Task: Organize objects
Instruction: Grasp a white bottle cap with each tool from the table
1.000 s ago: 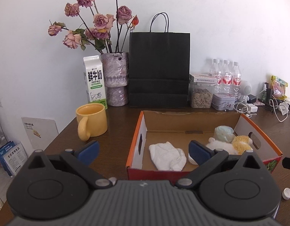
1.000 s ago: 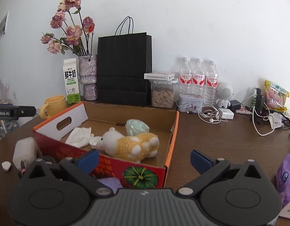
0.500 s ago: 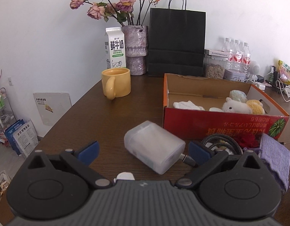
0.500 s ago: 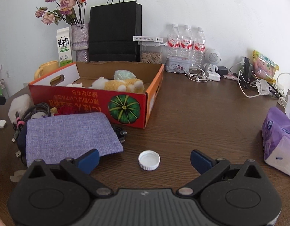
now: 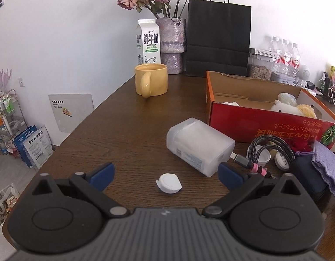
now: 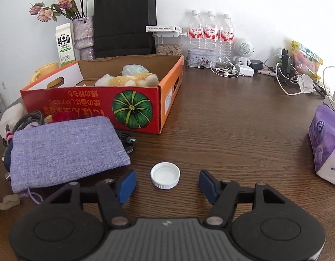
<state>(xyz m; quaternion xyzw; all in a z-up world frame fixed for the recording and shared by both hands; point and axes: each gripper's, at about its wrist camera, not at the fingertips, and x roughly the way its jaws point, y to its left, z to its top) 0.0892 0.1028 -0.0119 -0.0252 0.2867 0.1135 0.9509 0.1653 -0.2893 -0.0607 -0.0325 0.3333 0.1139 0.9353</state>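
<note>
Spanning both views, the dark wooden worktop (image 6: 243,119) carries everything. Largest on it is the red and orange cardboard box (image 6: 91,106), open at the top, with a plush toy (image 6: 132,79) lying inside. Just near of the box, at its left end, a purple fabric pouch (image 6: 65,148) lies flat over dark cables. Left of the box in the left wrist view, a frosted white plastic container (image 5: 200,145) lies on its side, with a braided cable (image 5: 267,150) coiled beside it on the right. A yellow mug (image 5: 151,82) stands farther back, in front of a milk carton (image 5: 149,42).

The right tool (image 6: 166,184) hangs low over the worktop with its jaws closing; a white bottle cap (image 6: 165,175), open side up, lies between its blue pads, which are clear of it on both sides. The left tool (image 5: 165,174) stands wide, its pads well apart, and a small white lid (image 5: 169,183) lies on the worktop between them, touching neither, with the frosted container just far and right of it.
</note>
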